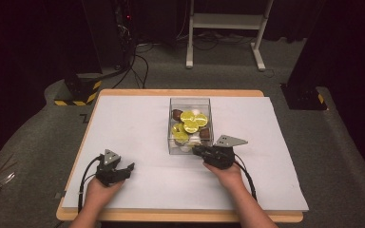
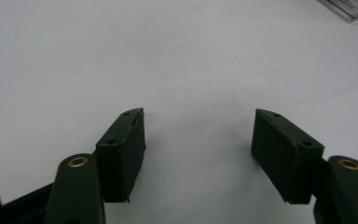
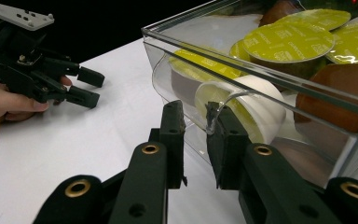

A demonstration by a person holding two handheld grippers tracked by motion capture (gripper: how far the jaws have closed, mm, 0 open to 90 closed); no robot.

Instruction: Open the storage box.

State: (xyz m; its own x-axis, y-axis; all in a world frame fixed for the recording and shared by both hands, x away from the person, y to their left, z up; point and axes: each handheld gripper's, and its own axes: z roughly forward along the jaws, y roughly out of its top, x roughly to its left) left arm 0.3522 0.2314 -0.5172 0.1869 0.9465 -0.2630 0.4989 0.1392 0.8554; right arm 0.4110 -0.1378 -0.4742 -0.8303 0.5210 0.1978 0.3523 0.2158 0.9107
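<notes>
White sheet-covered table w/ clear square plastic box of yellow-lidded coffee capsules at center; right gripper at its 6 o'clock, jaws nearly clenched by the corner, nothing clearly pinched, prob. to steady it; left gripper released, idle at 8 o'clock.

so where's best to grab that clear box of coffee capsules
By its near wall, at the top rim, coming from the person's side. The clear box is open-topped with thin upright walls, so one jaw goes inside, one outside. The right tool is already there, beside the near corner.
</notes>
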